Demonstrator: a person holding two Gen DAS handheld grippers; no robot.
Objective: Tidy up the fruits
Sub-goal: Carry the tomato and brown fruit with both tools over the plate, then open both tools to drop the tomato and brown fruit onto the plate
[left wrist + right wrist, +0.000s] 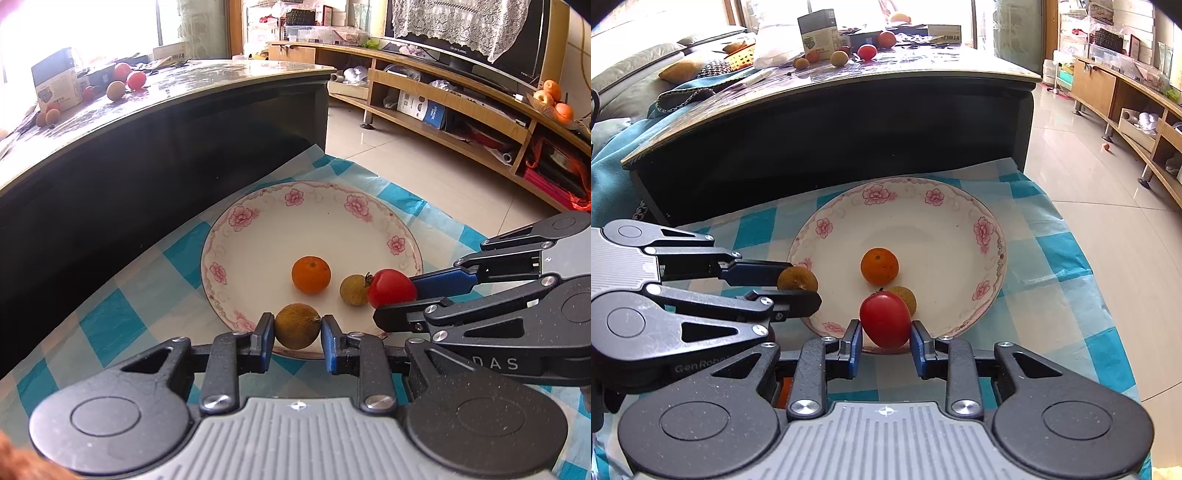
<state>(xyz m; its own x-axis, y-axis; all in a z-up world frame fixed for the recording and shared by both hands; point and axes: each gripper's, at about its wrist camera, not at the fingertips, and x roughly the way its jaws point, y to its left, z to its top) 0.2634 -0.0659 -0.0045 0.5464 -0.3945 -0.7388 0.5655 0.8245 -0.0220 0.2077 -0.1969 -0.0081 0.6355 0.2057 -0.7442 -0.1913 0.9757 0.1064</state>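
A white plate with pink flowers [258, 229] [945, 229] lies on a blue checked cloth. In it sit a small orange [311, 275] [879, 266] and a brown longan [353, 290] [908, 298]. My left gripper [297, 334] [803, 284] is shut on another brown longan [297, 326] [797, 279] over the plate's near rim. My right gripper [885, 338] [395, 291] is shut on a red cherry tomato [885, 319] [391, 288] over the plate's near edge, close to the lying longan.
A dark coffee table [147, 147] [849, 122] stands behind the cloth, with more fruits [122, 83] [849, 53] and a box [57, 83] on top. A wooden TV stand [461, 110] with a fruit bowl [554, 101] is at the right. Tiled floor lies between.
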